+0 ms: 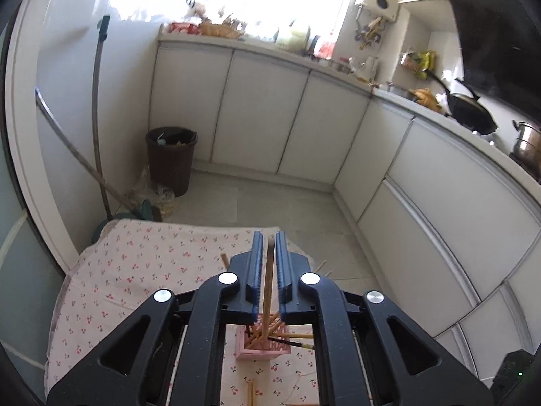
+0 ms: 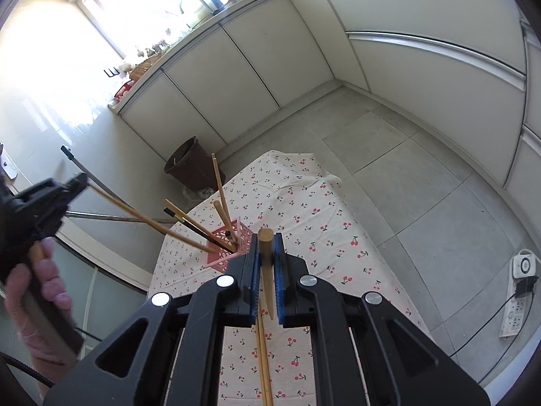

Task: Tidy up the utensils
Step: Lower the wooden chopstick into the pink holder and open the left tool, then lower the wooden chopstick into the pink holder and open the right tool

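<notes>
The left gripper (image 1: pixel 269 264) has a bamboo chopstick (image 1: pixel 268 291) between its jaws, its tip down in the pink lattice holder (image 1: pixel 262 343) on the cherry-print tablecloth (image 1: pixel 135 270); whether the pads still press on it, I cannot tell. The right gripper (image 2: pixel 267 264) is clenched on a second chopstick (image 2: pixel 266 264), lifted above two more (image 2: pixel 263 365) lying on the cloth. These sticks look light, stiff and smooth, likely to swivel if pinched at one end; mid-shaft seems safest. No readable brand or writing.
</notes>
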The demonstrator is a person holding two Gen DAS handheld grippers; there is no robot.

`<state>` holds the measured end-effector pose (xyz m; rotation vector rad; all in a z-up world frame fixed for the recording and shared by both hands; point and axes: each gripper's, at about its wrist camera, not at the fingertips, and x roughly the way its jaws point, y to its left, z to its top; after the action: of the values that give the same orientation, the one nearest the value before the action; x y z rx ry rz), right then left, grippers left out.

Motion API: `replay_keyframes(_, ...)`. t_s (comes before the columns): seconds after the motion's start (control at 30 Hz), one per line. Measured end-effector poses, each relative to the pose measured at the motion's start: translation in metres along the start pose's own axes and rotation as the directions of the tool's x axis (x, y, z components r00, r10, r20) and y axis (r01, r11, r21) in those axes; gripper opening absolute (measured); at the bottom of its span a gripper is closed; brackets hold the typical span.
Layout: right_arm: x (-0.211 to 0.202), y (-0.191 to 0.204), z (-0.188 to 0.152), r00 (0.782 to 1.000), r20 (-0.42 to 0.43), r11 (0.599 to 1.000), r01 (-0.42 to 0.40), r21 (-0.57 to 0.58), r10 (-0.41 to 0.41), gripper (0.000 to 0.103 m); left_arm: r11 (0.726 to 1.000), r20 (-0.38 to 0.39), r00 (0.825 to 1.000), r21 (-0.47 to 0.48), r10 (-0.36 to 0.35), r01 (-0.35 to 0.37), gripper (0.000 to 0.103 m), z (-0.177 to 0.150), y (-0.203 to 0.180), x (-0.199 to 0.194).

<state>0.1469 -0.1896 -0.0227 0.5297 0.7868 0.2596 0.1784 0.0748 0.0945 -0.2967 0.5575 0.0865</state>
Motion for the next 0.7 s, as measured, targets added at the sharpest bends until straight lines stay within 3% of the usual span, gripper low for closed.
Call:
replay_keyframes(0.1,-0.009,0.004,0.002,1.0,0.015,1.0,-0.017,-0.008,0.017,0.008,0.999,0.005,1.0,-0.041,-0.012,0.012,0.02,-0.006,0.014,-0.012)
replay_keyframes(0.27,-0.026,0.023,0.011,0.996,0.068,0.998,-0.06,-0.028,0.062,0.007,0.999,0.033,0.999,-0.031,0.015,-0.014,0.031,-0.024,0.036,-0.046)
replay_keyframes(0.57,-0.023,0.093,0.057,0.975,0.205,0.993,-0.072,-0.096,0.09,0.008,0.991,-0.071,0.997,-0.126,0.03,-0.039,0.033,-0.056,0.088,-0.044)
replay_keyframes(0.7,0.004,0.113,0.07,0.975,0.216,0.993,-0.029,-0.114,0.053,0.008,0.983,-0.113,0.993,-0.181,-0.018,-0.003,0.033,-0.054,0.103,-0.036)
